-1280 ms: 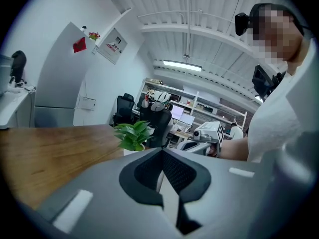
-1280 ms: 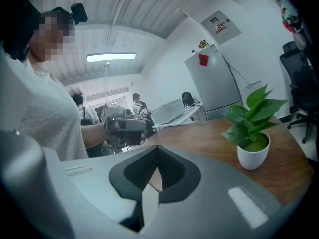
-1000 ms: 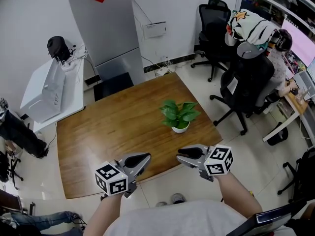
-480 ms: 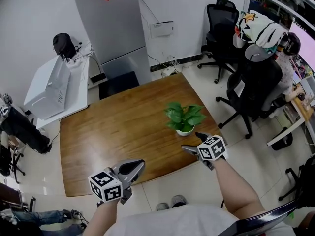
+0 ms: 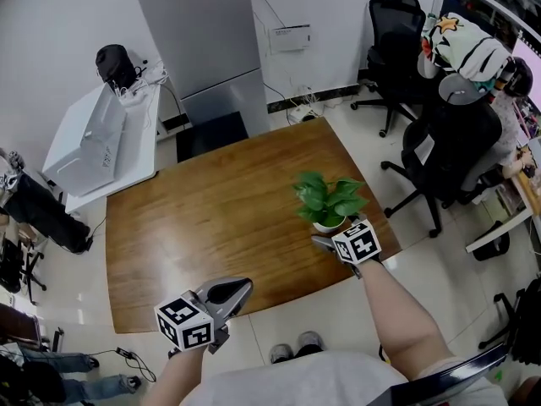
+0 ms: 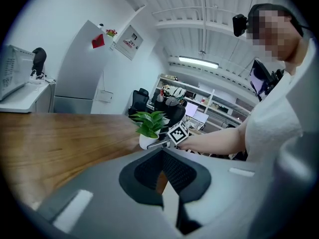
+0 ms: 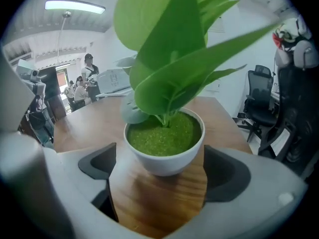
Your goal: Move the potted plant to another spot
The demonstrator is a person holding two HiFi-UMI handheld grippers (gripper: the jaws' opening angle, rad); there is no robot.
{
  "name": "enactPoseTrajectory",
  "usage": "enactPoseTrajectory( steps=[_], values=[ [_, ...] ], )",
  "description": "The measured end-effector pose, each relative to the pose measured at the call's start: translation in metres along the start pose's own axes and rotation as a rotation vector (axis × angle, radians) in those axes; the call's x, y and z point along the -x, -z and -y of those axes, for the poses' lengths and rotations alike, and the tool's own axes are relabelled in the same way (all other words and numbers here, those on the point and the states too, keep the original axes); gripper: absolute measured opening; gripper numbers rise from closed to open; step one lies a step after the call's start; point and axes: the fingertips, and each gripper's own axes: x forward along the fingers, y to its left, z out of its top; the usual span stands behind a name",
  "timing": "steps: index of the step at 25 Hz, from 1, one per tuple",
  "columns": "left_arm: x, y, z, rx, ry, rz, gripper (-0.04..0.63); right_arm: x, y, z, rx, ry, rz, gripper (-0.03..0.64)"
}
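Note:
The potted plant (image 5: 327,202), green leaves in a small white pot, stands near the right edge of the wooden table (image 5: 194,218). My right gripper (image 5: 331,235) is at the pot's near side; its jaws have just been opening. In the right gripper view the white pot (image 7: 164,151) sits between the wide-spread jaws of the right gripper (image 7: 162,167), and the pads stay clear of it. My left gripper (image 5: 241,286) hangs shut and empty over the table's front edge. From the left gripper (image 6: 163,158) the plant (image 6: 148,126) shows further along the table.
Black office chairs (image 5: 444,155) and a seated person (image 5: 473,49) are off the table's right side. A white desk (image 5: 93,142) stands at the left and a grey cabinet (image 5: 203,49) behind. The pot is close to the table's right corner.
My right gripper moved forward and down to the plant, and its jaws opened around the pot. The left gripper sank slightly near the front edge.

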Motion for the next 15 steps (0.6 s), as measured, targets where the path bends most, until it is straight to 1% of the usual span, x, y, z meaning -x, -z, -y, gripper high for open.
enactPoseTrajectory(
  steps=[5, 13, 15],
  values=[
    [-0.004, 0.002, -0.004, 0.003, 0.000, -0.008, -0.012, -0.012, -0.003, 0.007, -0.002, 0.020, 0.019, 0.541],
    [-0.009, 0.009, -0.008, 0.015, -0.001, -0.027, -0.013, -0.026, -0.008, 0.007, -0.006, 0.009, 0.050, 0.537],
    [-0.009, 0.009, -0.009, 0.016, -0.009, -0.027, -0.013, -0.028, -0.010, 0.008, 0.009, 0.013, 0.058, 0.480]
  ],
)
